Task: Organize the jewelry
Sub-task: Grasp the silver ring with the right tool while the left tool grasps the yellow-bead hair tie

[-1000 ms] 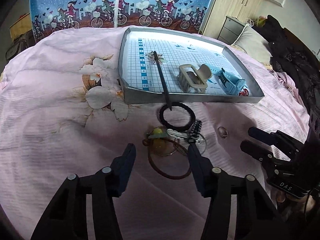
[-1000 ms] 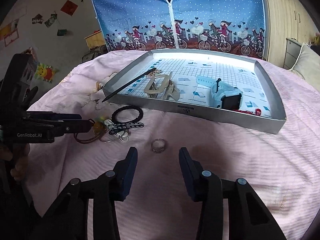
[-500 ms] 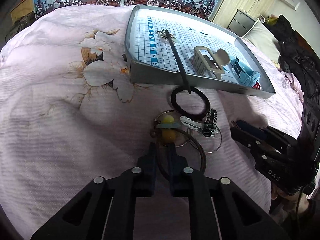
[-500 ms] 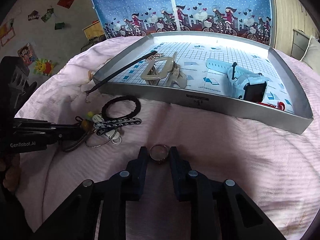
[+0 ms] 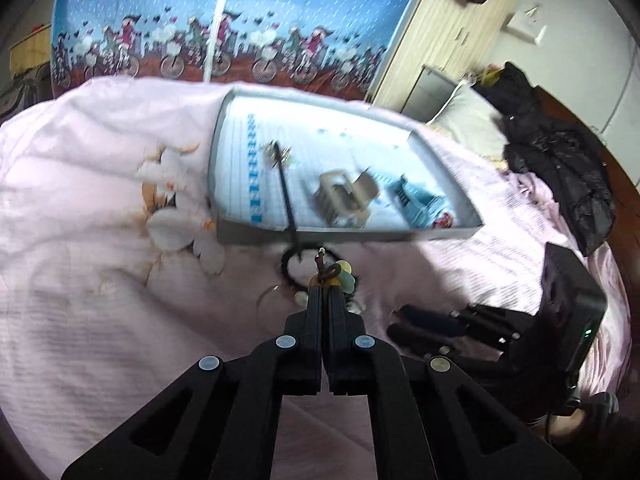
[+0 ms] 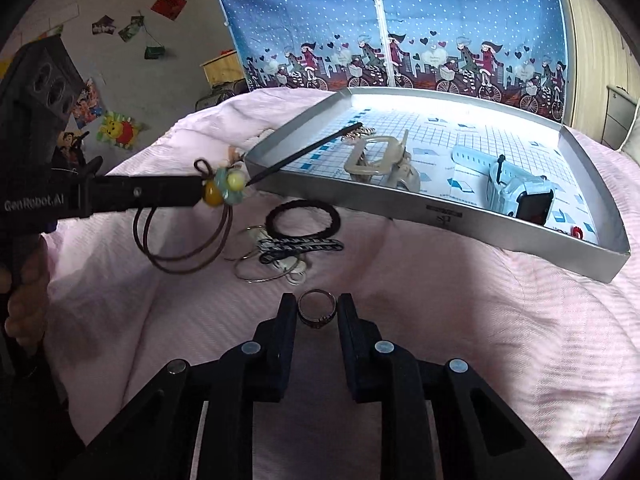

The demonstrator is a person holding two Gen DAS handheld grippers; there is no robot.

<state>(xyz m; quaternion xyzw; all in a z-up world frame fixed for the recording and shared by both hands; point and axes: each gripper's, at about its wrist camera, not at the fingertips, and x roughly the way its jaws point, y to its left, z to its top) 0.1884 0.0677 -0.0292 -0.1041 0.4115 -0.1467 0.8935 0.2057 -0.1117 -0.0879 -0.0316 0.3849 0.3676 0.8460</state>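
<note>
Right wrist view takes in a pink bedspread (image 6: 460, 320) carrying a shallow silver tray (image 6: 400, 204) with a grid-printed floor. In the tray lie a pale blue smartwatch (image 6: 516, 188), a beige claw clip (image 6: 380, 160) and a black hair stick (image 6: 308, 152) whose tip overhangs the near rim. On the spread just before the tray sit a black hair tie (image 6: 304, 220), thin bangles (image 6: 256, 268) and a braided clip (image 6: 300, 248).

Both grippers are mid-pickup. The left gripper (image 6: 200, 192) is pinched on a brown cord hair tie with yellow and green beads (image 6: 224, 190), lifted clear of the fabric, its loops hanging. The right gripper (image 6: 318, 312) has its jaws narrowed around a ring (image 6: 316, 310); the fingers (image 6: 286, 316) flank it closely, though whether they press it I cannot tell.

I judge the step to be transfer into the tray. Next, each piece needs carrying over the rim to bare floor, clear of the stick.
</note>
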